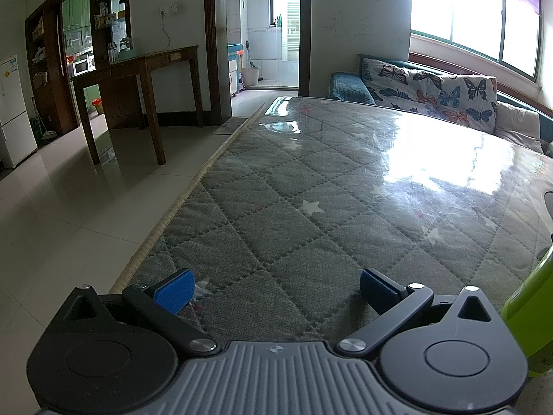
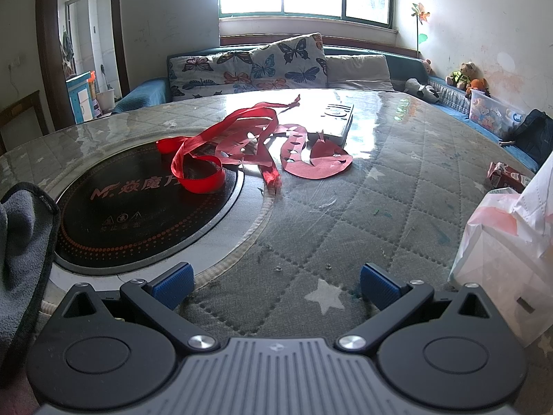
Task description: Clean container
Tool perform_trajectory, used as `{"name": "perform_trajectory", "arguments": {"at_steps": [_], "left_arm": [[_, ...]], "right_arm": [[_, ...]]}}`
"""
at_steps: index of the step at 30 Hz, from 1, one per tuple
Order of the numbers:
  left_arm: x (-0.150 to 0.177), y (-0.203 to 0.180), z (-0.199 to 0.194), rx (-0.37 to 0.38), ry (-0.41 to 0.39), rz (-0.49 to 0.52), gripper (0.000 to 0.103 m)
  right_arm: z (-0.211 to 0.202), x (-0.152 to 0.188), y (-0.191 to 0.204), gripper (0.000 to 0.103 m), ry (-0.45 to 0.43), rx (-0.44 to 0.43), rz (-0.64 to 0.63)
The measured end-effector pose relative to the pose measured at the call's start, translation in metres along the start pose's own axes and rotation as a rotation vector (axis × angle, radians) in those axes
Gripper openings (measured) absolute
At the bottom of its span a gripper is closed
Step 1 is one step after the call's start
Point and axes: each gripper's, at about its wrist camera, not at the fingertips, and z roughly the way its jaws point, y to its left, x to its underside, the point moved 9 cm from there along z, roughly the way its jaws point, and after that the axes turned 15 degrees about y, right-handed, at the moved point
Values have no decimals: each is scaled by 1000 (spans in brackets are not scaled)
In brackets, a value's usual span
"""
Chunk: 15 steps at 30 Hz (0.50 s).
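A lime-green container (image 1: 528, 314) shows only partly at the right edge of the left wrist view, standing close beside my left gripper (image 1: 276, 288). That gripper is open, low over the quilted table top, with nothing between its blue pads. In the right wrist view a grey cloth (image 2: 24, 259) lies at the left edge, next to my right gripper (image 2: 276, 285). The right gripper is open too and holds nothing. The green container does not appear in the right wrist view.
The quilted table cover (image 2: 397, 200) lies under clear plastic. A black round cooktop (image 2: 131, 214) is set into it, with red ribbon (image 2: 214, 152) and red paper cutouts (image 2: 311, 162) behind. A white plastic bag (image 2: 501, 242) sits at right, a grey box (image 2: 331, 121) further back. A sofa (image 1: 432, 93) lines the far edge.
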Motion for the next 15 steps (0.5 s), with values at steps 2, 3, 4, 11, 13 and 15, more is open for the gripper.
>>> {"name": "perform_trajectory", "arguments": {"at_steps": [2, 3, 4, 11, 13, 15], "left_arm": [[0, 0, 0, -1, 0, 0, 103], [0, 0, 0, -1, 0, 1, 103], [0, 0, 0, -1, 0, 1, 103], [0, -1, 0, 0, -1, 0, 103], [0, -1, 0, 1, -1, -1, 103], [0, -1, 0, 2, -1, -2, 103]], "right_arm": [[0, 0, 0, 103, 0, 0, 0], [0, 0, 0, 103, 0, 0, 0], [0, 0, 0, 103, 0, 0, 0], [0, 0, 0, 103, 0, 0, 0], [0, 0, 0, 103, 0, 0, 0], [0, 0, 0, 103, 0, 0, 0]]}}
